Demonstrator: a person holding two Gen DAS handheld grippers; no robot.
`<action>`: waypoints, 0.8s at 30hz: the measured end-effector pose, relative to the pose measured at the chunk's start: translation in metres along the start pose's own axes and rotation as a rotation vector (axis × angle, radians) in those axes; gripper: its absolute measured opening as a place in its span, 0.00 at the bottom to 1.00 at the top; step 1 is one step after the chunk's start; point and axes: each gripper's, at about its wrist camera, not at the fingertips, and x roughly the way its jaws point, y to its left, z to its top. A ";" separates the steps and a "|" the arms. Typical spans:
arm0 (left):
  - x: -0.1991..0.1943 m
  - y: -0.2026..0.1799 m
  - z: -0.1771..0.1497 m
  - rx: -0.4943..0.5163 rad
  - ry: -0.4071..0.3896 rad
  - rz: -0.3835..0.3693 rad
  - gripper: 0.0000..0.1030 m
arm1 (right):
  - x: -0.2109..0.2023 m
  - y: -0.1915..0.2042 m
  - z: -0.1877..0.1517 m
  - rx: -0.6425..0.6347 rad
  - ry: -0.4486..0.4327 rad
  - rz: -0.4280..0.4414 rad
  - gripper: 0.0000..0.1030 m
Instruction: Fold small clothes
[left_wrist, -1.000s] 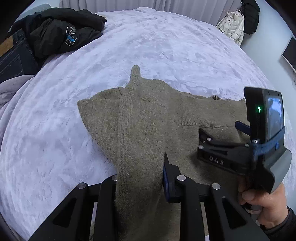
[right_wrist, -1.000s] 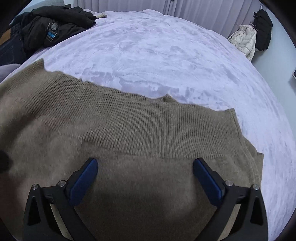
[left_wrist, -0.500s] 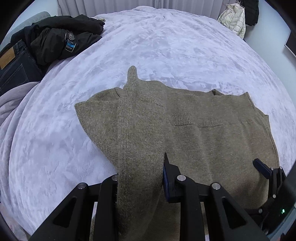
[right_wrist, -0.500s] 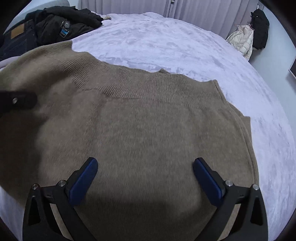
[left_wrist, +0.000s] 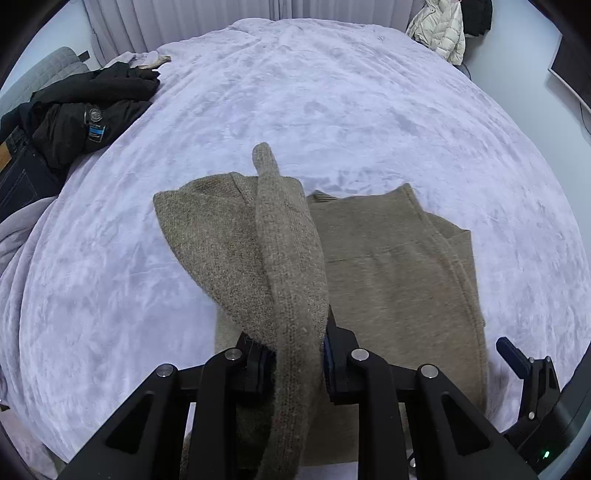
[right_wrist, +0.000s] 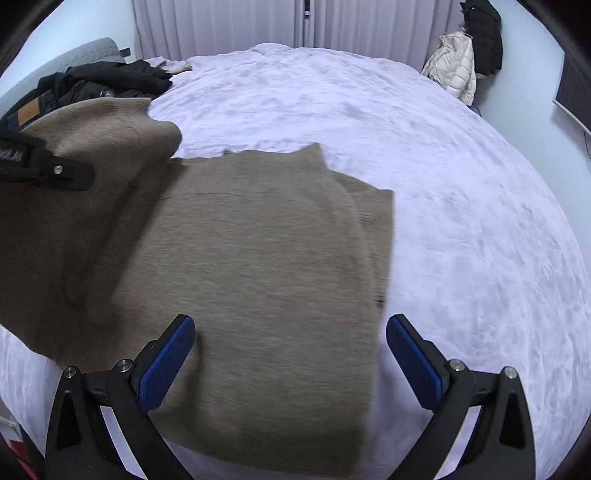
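An olive-brown knit sweater (left_wrist: 388, 277) lies partly folded on the lavender bed cover (left_wrist: 332, 103). My left gripper (left_wrist: 295, 354) is shut on a thick fold of its left side, lifted clear of the bed. That fold hangs forward over the jaws. My right gripper (right_wrist: 290, 354) stands open just above the sweater (right_wrist: 258, 258) at its near right part, blue pads (right_wrist: 166, 362) wide apart and nothing pinched. In the left wrist view one right finger (left_wrist: 511, 356) shows at the lower right. The raised cloth hides the left fingertips.
A heap of dark clothes (left_wrist: 92, 107) and jeans (left_wrist: 14, 173) lies at the bed's far left. A white puffer jacket (right_wrist: 454, 66) and a black coat (right_wrist: 484, 33) hang by the far right wall. Curtains run behind the bed.
Both grippers pulled back toward the near edge of the bed. The left one lifted its held fold higher, bunching the sweater's left side. The right stayed open and left the ribbed hem.
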 end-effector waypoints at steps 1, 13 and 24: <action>0.003 -0.011 0.001 -0.002 0.009 0.008 0.23 | -0.001 -0.007 -0.001 0.005 -0.003 0.002 1.00; 0.057 -0.140 -0.009 0.080 0.081 0.101 0.22 | -0.016 -0.080 -0.040 0.067 -0.023 0.017 1.00; 0.020 -0.143 -0.021 0.088 0.137 -0.223 0.86 | -0.024 -0.092 -0.058 0.037 -0.020 0.083 1.00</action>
